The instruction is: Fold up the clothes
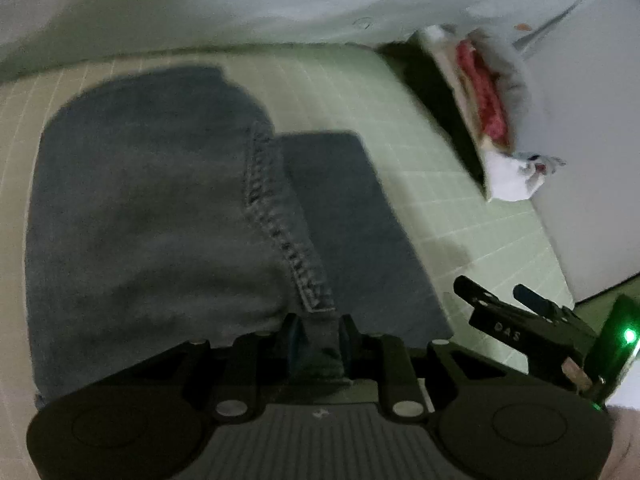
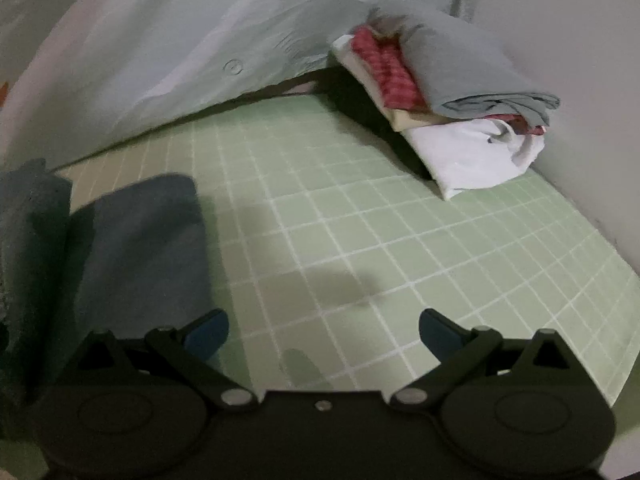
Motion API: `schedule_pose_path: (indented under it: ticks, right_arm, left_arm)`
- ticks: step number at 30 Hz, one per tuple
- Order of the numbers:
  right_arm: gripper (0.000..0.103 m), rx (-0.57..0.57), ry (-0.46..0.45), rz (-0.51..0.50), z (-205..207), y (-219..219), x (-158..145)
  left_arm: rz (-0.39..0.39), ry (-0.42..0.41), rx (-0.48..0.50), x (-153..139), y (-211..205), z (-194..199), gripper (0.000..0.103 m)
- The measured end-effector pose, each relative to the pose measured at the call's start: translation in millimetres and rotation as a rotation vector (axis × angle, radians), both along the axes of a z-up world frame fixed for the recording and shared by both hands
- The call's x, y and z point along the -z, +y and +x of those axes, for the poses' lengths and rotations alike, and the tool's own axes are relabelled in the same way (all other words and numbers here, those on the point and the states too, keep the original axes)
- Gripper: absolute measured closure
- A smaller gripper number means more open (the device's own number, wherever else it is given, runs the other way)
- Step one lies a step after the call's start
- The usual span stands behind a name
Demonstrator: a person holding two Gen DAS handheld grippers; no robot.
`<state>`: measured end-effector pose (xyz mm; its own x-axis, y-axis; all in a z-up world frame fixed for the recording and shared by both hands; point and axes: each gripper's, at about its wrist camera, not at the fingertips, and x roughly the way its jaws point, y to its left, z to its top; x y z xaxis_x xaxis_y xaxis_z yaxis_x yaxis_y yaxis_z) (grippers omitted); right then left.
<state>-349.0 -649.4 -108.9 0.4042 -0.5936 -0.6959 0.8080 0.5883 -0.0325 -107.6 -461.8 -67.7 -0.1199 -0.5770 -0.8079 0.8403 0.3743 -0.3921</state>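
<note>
A grey-blue denim garment (image 1: 152, 208) lies spread on the green checked mat (image 1: 360, 92), one stitched hem edge running down toward my left gripper (image 1: 318, 334). That gripper is shut on the hem, with cloth bunched between its two pads. A second flat part of the denim (image 1: 352, 216) lies to the right of the seam. My right gripper (image 1: 500, 298) shows at the lower right of the left wrist view. In the right wrist view the right gripper (image 2: 324, 330) stands open over bare mat (image 2: 360, 240), with the denim (image 2: 136, 240) to its left.
A pile of folded clothes (image 2: 452, 108), grey, red checked and white, sits at the mat's far right corner against a pale wall (image 2: 580, 60). A light printed sheet (image 2: 180, 40) hangs along the back edge.
</note>
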Motion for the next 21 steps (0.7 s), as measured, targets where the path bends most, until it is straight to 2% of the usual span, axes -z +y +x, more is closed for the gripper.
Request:
schedule_pose_path:
  ticks: [1, 3, 5, 8, 10, 12, 15, 20, 21]
  right_arm:
    - [0.0, 0.003, -0.017, 0.001, 2.3, -1.1, -1.9]
    - [0.0, 0.005, -0.051, 0.003, 7.5, -3.0, -5.6]
    - [0.0, -0.045, -0.09, 0.016, 23.5, 0.1, -9.9]
    - [0.0, -0.121, -0.152, 0.039, 47.8, 4.8, -16.3]
    - [0.0, -0.213, -0.232, 0.123, 67.2, 7.8, -18.5]
    - [0.001, -0.317, -0.327, 0.272, 85.7, 7.0, -15.1]
    - [0.005, -0.384, -0.44, 0.467, 107.4, 4.4, -3.8]
    - [0.017, -0.374, -0.536, 0.775, 131.5, -4.0, 28.3]
    - [0.018, -0.372, -0.537, 0.809, 133.7, -3.4, 34.2]
  left_arm:
    - [-0.027, -0.011, -0.011, -7.7, 2.6, 3.8, 0.065]
    - [-0.087, -0.026, -0.052, -22.7, 15.5, 13.1, 0.038]
    - [-0.124, -0.059, -0.12, -34.2, 29.5, 29.9, 0.026]
    - [-0.093, -0.117, -0.214, -35.2, 47.6, 54.2, 0.022]
    - [-0.062, -0.132, -0.278, -31.3, 60.2, 70.8, 0.019]
    - [-0.031, -0.124, -0.337, -24.9, 72.7, 87.4, 0.018]
    - [0.004, -0.077, -0.431, -16.6, 86.7, 109.0, 0.018]
    - [-0.005, -0.012, -0.502, -9.2, 103.9, 127.4, 0.017]
    - [-0.001, -0.009, -0.504, -6.5, 100.9, 126.8, 0.017]
